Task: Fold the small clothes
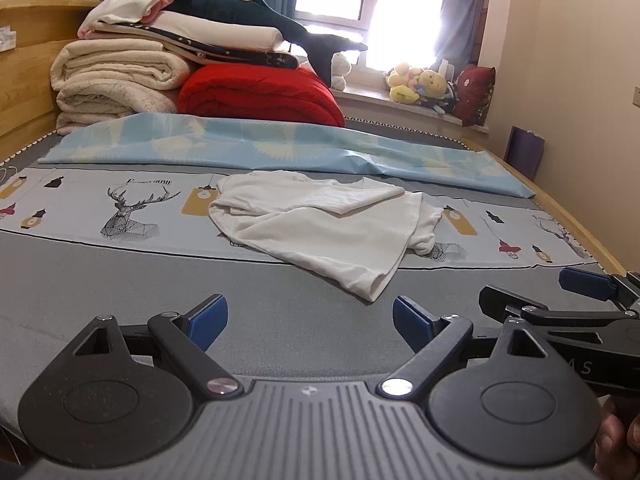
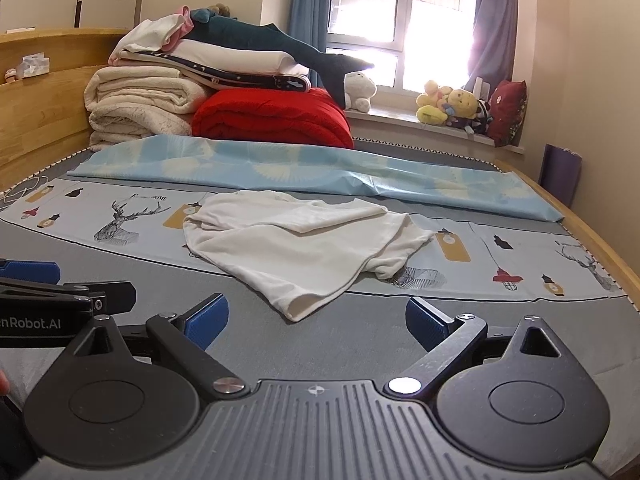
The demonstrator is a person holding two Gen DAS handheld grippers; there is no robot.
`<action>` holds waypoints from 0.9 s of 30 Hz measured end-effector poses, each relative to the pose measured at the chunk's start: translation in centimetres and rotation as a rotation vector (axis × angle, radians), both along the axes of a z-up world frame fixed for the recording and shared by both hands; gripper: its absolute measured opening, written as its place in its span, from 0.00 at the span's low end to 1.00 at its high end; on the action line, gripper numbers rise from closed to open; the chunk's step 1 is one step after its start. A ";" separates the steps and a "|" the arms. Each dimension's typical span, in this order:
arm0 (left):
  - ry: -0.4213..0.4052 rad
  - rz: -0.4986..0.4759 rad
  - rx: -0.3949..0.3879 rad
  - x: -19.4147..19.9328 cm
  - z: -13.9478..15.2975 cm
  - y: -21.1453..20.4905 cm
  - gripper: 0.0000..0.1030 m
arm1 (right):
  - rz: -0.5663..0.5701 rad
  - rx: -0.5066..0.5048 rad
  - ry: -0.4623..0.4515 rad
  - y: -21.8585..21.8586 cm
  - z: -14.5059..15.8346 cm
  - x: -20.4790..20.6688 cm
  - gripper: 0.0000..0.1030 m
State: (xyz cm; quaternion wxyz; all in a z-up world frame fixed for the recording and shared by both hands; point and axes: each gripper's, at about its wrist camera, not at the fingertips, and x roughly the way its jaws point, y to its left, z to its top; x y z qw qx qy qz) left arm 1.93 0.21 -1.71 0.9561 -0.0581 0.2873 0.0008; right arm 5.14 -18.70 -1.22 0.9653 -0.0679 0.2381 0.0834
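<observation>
One wide bed (image 1: 120, 320) fills both views, its grey mattress cover bare at the near edge, with a deer-printed sheet (image 1: 132, 208) spread across the middle and a pale blue patterned sheet (image 1: 280, 144) lying beyond it. At the head end sits a stack of folded bedding (image 1: 120, 80), cream blankets under white and dark layers, with a red quilt (image 1: 260, 92) beside it and a dark plush shark (image 1: 260, 16) draped on top; soft toys (image 1: 420, 84) line the window sill. The task's thing is a single small white garment (image 1: 320, 224), lying crumpled and partly doubled over on the deer sheet, its nearest corner spilling onto the grey cover just ahead of both tools. It looks thin, light and limp, likely a cotton knit: it should lift with almost no effort but will sag, drag and cling to the sheet rather than keep any shape, so it probably needs spreading flat first. The near corner, where hem layers stack into a thicker lip, seems the surest place to pinch; a second hold on the far fold edge would let it be pulled taut. The left gripper (image 1: 310, 322) is spread wide and carries nothing, near the garment's corner but not touching it. The right gripper (image 2: 316, 320) is likewise fully parted and empty, just short of the same corner.
</observation>
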 end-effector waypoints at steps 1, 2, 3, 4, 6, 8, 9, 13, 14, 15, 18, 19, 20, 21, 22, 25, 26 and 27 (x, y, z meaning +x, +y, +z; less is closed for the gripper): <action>0.001 0.001 -0.001 0.0 -0.1 0.0 0.90 | 0.000 0.001 0.001 0.0 0.0 0.0 0.93; 0.002 0.002 -0.001 0.0 -0.1 0.0 0.90 | 0.000 0.001 0.003 0.0 0.0 0.0 0.93; 0.003 0.003 -0.001 0.0 -0.1 0.0 0.90 | 0.000 0.000 0.004 0.0 0.0 0.0 0.93; 0.005 0.002 -0.002 0.1 0.0 0.0 0.90 | 0.000 -0.001 0.004 0.1 -0.1 0.0 0.93; 0.006 0.002 -0.004 0.1 -0.1 0.1 0.90 | 0.000 -0.002 0.005 0.1 -0.1 0.0 0.93; 0.006 0.003 -0.004 0.1 -0.1 0.1 0.90 | 0.000 -0.003 0.006 0.1 0.0 0.0 0.93; 0.006 0.003 -0.003 0.1 -0.1 0.1 0.90 | 0.000 -0.001 0.006 0.1 -0.1 0.1 0.93; 0.006 0.003 -0.003 0.0 -0.2 0.1 0.90 | 0.000 -0.001 0.009 0.2 -0.2 0.0 0.93; 0.006 0.003 -0.003 0.0 -0.2 0.1 0.90 | 0.000 -0.001 0.009 0.2 -0.2 0.0 0.93; 0.007 0.004 -0.004 0.0 -0.2 0.1 0.90 | -0.001 -0.001 0.009 0.2 -0.2 0.0 0.93; 0.008 0.005 -0.003 0.0 -0.2 0.1 0.90 | -0.001 -0.001 0.009 0.2 -0.2 0.0 0.93; 0.008 0.005 -0.003 0.0 -0.2 0.2 0.90 | -0.001 -0.001 0.009 0.2 -0.3 0.0 0.93; 0.007 0.006 -0.003 -0.1 -0.3 0.2 0.90 | -0.002 -0.002 0.009 0.2 -0.3 0.0 0.93; 0.007 0.006 -0.003 -0.1 -0.3 0.2 0.90 | -0.002 -0.002 0.008 0.2 -0.4 -0.1 0.93; 0.007 0.006 -0.002 -0.1 -0.3 0.2 0.90 | -0.002 -0.002 0.008 0.2 -0.3 -0.1 0.93; 0.008 0.006 -0.003 -0.1 -0.3 0.2 0.90 | -0.002 -0.002 0.009 0.2 -0.3 0.0 0.93; 0.008 0.006 -0.003 -0.1 -0.3 0.2 0.90 | -0.002 -0.001 0.009 0.2 -0.3 0.0 0.93; 0.008 0.006 -0.003 -0.1 -0.3 0.2 0.90 | -0.002 -0.001 0.009 0.2 -0.3 -0.1 0.93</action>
